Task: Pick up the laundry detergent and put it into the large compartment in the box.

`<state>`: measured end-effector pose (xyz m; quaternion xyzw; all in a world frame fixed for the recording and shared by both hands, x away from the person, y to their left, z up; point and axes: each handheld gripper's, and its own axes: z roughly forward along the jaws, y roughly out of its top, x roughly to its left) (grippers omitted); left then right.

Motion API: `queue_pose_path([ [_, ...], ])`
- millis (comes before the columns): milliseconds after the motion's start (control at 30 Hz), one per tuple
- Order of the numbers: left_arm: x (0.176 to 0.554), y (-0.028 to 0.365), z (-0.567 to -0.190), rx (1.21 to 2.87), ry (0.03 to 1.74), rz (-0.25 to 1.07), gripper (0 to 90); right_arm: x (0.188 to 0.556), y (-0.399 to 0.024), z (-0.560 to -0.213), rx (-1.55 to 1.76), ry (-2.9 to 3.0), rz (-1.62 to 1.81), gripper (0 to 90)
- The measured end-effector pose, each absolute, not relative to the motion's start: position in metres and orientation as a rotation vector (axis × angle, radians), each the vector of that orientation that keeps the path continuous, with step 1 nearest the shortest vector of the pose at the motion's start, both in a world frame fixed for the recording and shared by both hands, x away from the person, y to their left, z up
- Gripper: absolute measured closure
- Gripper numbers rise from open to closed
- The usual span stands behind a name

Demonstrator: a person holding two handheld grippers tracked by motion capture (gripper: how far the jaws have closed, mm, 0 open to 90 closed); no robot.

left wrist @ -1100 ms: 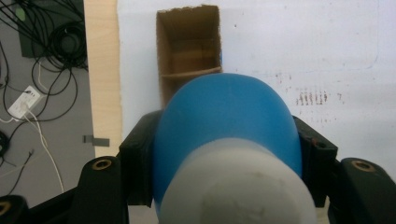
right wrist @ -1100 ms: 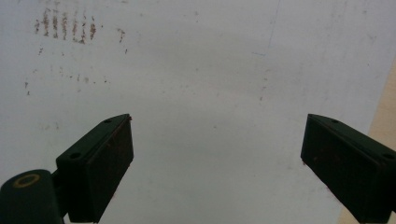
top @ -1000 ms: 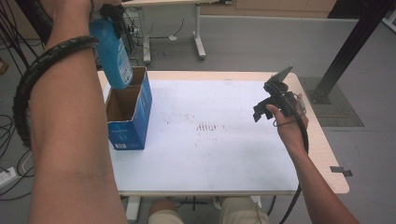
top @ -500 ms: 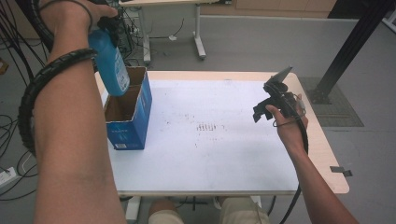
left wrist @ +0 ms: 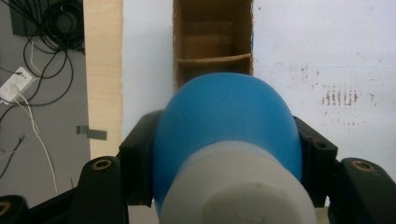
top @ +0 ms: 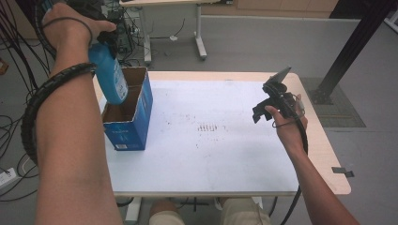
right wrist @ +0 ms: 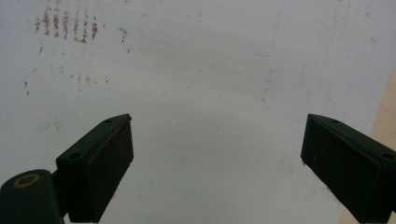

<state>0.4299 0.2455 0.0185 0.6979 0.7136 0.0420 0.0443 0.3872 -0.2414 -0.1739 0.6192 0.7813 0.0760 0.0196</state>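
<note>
A: Where the high view looks down on the table (top: pixel 225 159), what is the left hand doing?

B: The left gripper (top: pixel 101 35) is clenched on a blue bottle (top: pixel 109 77), held bottom-down over the far-left corner, its base dipping toward the open top of a blue cardboard box (top: pixel 133 126) standing at the table's left edge.

A: Does the left gripper view add anything?

B: Yes. It looks along the bottle (left wrist: pixel 226 140), showing a white cap nearest the camera and both black jaws pressed against the blue body. Beyond it the box (left wrist: pixel 212 42) shows a brown inside split by a cardboard divider, which the high view does not make clear.

A: And the right hand?

B: The right gripper (top: pixel 274 101) hangs over the table's right side, well apart from the box. In the right gripper view its jaws stand wide apart with nothing between them, above a white surface with faint brown marks.

A: Any readable writing?

B: The bottle has a pale label, and the box has white print near its bottom, both too small to read.
</note>
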Motion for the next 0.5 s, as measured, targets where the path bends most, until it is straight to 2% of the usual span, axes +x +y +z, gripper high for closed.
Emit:
queue_pose_path([
  [500, 0.431, 0.246, 0.005, 2.14, 2.184, 0.121, 37.8, 0.387, -0.236, -0.175, 1.912, 2.433, 0.231, 9.2],
])
